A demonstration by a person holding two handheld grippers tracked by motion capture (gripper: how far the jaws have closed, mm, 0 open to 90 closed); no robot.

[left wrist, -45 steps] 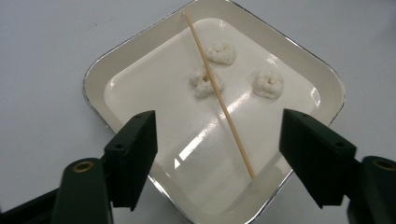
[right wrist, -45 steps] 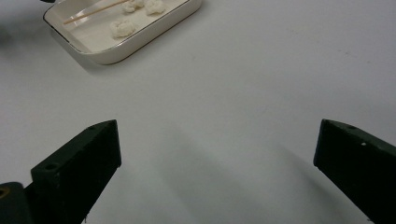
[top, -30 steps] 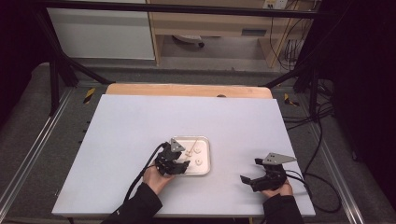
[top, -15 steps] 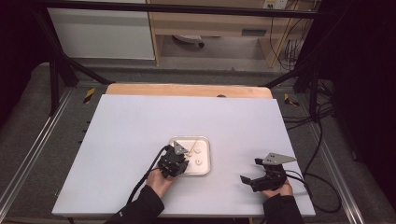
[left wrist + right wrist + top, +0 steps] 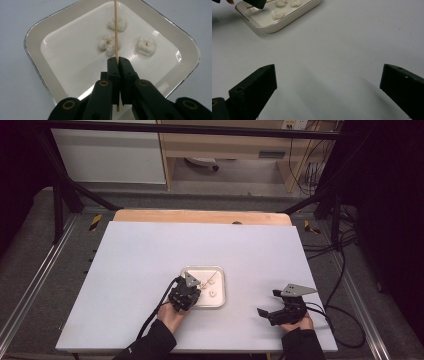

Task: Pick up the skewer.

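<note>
Skewer (image 5: 116, 30) sits pinched in my left hand-held gripper (image 5: 118, 60), whose jaws have just closed; I'd lift it straight, clear of the popcorn (image 5: 108, 44), while my right hand-held gripper (image 5: 328, 82) rests spread.

The left tool (image 5: 186, 292) is held low in the left hand (image 5: 171, 315), its jaws just closed and pressed together on a thin stick (image 5: 116, 27). The right tool (image 5: 280, 310) is gripped in the right hand (image 5: 295, 322) — jaws spread wide, nothing between them — and is pointed leftward.
</note>
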